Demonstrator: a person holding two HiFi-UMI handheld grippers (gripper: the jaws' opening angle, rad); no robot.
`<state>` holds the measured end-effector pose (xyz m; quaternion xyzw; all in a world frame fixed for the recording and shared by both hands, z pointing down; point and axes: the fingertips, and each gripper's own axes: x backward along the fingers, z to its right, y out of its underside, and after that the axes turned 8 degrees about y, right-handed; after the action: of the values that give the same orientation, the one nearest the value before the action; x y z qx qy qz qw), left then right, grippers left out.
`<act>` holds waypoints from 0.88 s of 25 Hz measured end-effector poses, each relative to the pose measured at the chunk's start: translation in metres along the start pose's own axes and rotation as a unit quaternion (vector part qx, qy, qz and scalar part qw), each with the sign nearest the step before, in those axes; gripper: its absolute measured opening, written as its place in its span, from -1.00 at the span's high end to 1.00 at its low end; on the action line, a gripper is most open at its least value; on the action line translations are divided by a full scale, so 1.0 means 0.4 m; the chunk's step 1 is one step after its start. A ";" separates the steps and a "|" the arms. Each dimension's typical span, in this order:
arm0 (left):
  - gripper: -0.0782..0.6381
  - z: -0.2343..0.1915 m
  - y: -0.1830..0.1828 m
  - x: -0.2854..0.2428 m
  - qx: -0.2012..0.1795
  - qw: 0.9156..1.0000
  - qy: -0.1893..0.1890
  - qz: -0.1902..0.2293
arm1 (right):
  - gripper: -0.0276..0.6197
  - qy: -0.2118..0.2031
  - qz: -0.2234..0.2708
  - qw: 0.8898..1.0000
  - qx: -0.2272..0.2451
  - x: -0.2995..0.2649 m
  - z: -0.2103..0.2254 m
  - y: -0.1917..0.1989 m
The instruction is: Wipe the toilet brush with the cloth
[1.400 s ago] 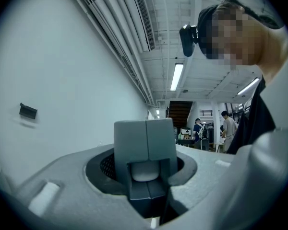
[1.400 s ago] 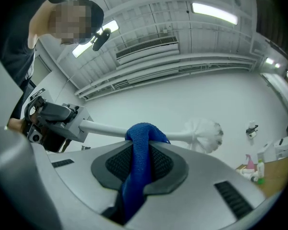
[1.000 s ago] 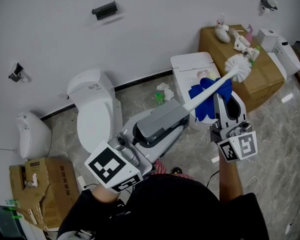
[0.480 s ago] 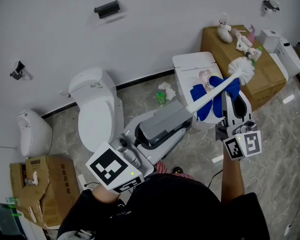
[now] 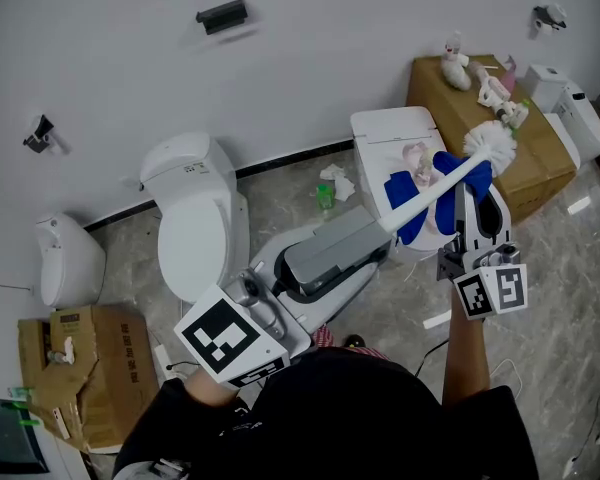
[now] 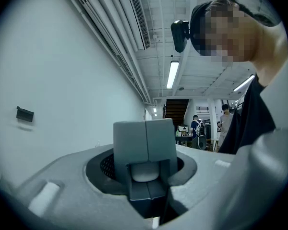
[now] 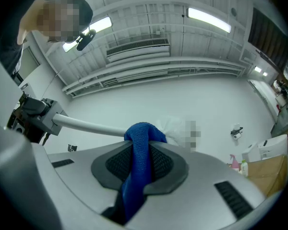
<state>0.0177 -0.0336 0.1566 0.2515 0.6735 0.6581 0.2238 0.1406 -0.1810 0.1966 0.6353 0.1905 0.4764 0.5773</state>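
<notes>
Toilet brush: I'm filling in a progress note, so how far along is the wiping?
Done: the left gripper is shut on the toilet brush handle, and the right gripper is shut on the blue cloth. In hand: the cloth lies against the handle just below the bristles. Left: wiping the rest; how much is already clean the pictures cannot show.

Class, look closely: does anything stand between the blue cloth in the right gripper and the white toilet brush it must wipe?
Nothing visible does. The blue cloth, pinched in the right gripper, lies directly against the handle of the white plastic toilet brush, just below its bristle head. The left gripper clamps the handle's other end.
</notes>
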 end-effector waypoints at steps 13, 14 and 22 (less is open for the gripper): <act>0.30 -0.016 -0.008 -0.002 0.009 1.000 -0.002 0.020 | 0.71 -0.001 -0.009 1.000 -0.017 0.027 -0.014 0.034; 0.30 -0.018 -0.009 -0.001 0.009 1.000 -0.002 0.021 | 0.71 -0.003 -0.013 1.000 -0.019 0.030 -0.022 0.041; 0.30 -0.012 -0.010 -0.004 0.012 1.000 0.003 0.026 | 0.71 -0.037 -0.029 0.998 -0.036 0.045 -0.107 0.072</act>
<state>0.0158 -0.0384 0.1526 0.2689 0.6753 0.6565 0.2017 0.1050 -0.1505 0.2247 0.6254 0.1700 0.4426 0.6197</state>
